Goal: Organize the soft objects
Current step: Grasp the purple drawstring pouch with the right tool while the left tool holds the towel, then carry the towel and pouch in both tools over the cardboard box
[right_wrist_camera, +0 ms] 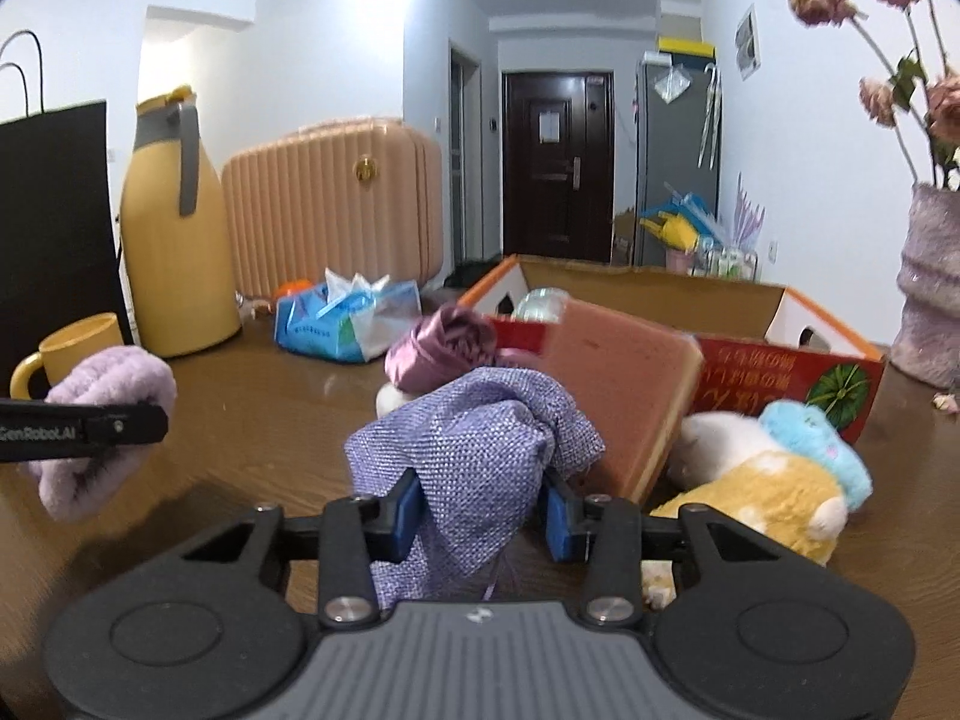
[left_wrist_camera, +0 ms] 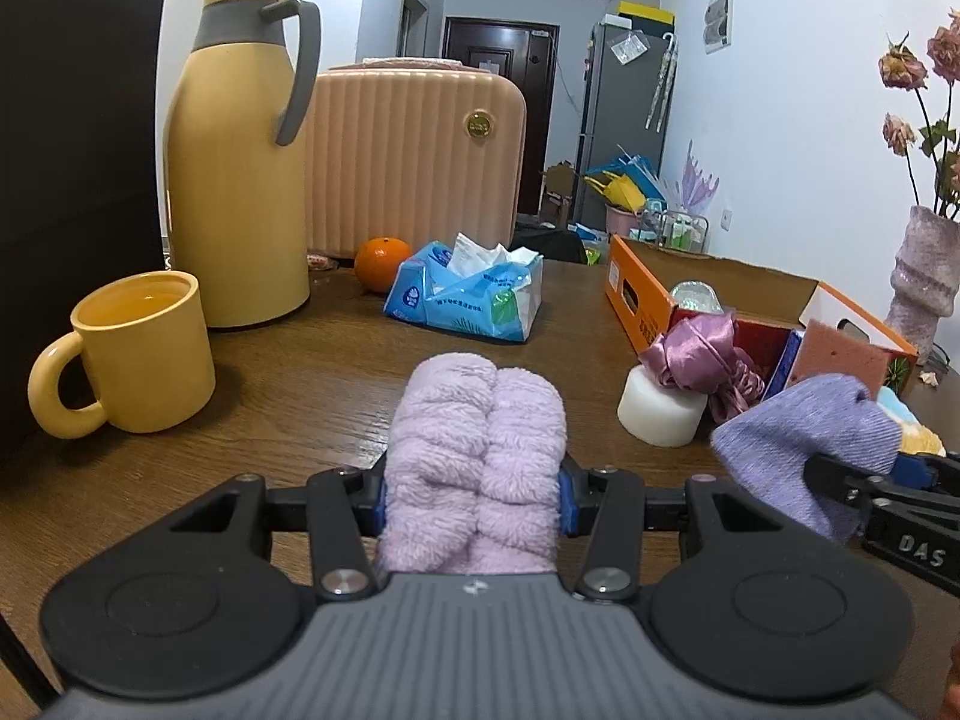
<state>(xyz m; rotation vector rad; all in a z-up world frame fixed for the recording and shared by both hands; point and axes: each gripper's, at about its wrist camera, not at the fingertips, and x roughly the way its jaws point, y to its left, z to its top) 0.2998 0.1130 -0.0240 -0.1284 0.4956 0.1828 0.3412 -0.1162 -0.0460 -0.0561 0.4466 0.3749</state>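
My left gripper (left_wrist_camera: 474, 498) is shut on a fluffy lilac towel roll (left_wrist_camera: 474, 450) and holds it above the brown table; the roll also shows at the left of the right wrist view (right_wrist_camera: 102, 408). My right gripper (right_wrist_camera: 480, 510) is shut on a purple woven cloth pouch (right_wrist_camera: 480, 450), which also shows at the right of the left wrist view (left_wrist_camera: 804, 444). Ahead lie a purple satin scrunchie (right_wrist_camera: 444, 348), a white sponge cylinder (left_wrist_camera: 660, 414), a pink sponge block (right_wrist_camera: 618, 396) leaning on the orange cardboard box (right_wrist_camera: 780, 360), and a yellow plush toy (right_wrist_camera: 768, 480).
On the table stand a yellow mug (left_wrist_camera: 144, 354), a yellow thermos jug (left_wrist_camera: 240, 168), a black bag (left_wrist_camera: 72, 180), an orange (left_wrist_camera: 381, 264), a blue tissue pack (left_wrist_camera: 468, 294) and a pink suitcase (left_wrist_camera: 414, 156). A vase with dried roses (right_wrist_camera: 930, 300) stands at the right.
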